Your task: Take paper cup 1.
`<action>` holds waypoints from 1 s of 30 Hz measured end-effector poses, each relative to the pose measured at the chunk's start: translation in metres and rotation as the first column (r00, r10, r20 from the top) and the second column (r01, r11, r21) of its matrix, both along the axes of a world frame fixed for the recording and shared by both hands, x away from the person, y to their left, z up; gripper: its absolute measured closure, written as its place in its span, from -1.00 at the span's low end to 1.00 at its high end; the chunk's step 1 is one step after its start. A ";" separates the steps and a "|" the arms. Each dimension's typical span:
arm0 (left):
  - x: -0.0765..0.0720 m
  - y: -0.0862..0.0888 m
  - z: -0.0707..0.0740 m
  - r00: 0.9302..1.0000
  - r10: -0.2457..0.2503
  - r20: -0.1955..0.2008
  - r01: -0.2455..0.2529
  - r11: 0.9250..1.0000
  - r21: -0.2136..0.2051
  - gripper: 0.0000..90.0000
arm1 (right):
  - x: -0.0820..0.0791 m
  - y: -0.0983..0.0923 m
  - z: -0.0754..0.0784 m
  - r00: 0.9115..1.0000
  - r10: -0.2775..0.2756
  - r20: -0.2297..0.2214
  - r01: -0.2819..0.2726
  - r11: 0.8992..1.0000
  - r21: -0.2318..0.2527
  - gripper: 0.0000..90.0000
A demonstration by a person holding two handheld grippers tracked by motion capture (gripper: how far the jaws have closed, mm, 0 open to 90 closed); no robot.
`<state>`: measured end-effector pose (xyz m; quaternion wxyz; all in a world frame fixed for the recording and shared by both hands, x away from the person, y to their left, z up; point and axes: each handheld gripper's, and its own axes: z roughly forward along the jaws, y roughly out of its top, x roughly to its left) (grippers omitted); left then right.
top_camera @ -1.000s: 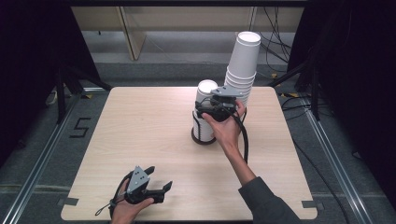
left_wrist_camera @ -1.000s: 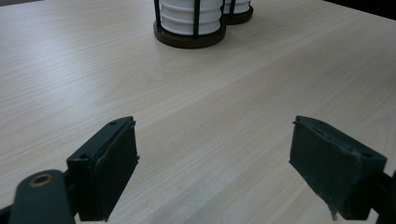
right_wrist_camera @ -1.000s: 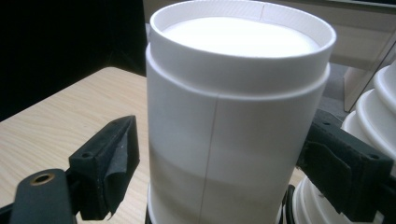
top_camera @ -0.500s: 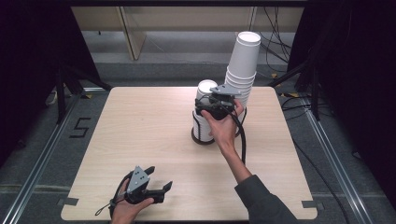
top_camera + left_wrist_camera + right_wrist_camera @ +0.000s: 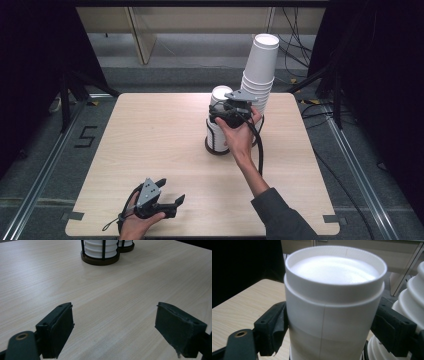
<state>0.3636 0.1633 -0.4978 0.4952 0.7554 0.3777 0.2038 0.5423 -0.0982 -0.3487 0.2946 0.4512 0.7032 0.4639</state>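
I have the right gripper (image 5: pixel 231 111) with its jaws clamped on the top cup (image 5: pixel 334 300) of the short stack in the front holder (image 5: pixel 218 145), mid-surface, beside the tall leaning stack (image 5: pixel 259 70). I judge this is the lift-off step; next calls for a straight pull upward. My left gripper (image 5: pixel 169 202) rests near the surface's (image 5: pixel 150 135) front edge, jaws released, holding nothing. The holder's rim is hidden behind my hand, so the cup may be still nested.
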 end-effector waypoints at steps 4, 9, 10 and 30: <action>0.000 0.000 0.000 1.000 0.003 0.001 -0.003 1.000 -0.005 -0.68 | 0.005 0.003 -0.007 1.000 -0.003 -0.010 0.003 1.000 0.015 -0.63; 0.000 0.000 0.000 1.000 0.003 0.001 -0.003 1.000 -0.005 -0.68 | 0.007 0.004 -0.008 1.000 -0.010 -0.018 0.011 1.000 0.022 -0.62; 0.000 0.000 0.000 1.000 0.002 0.001 -0.002 1.000 -0.005 -0.68 | 0.007 0.004 -0.007 1.000 -0.012 -0.029 0.012 1.000 0.025 -0.61; 0.000 0.000 0.001 1.000 0.004 -0.004 -0.004 1.000 -0.005 -0.68 | -0.001 0.003 0.014 0.999 -0.031 0.029 0.029 0.997 0.067 -0.56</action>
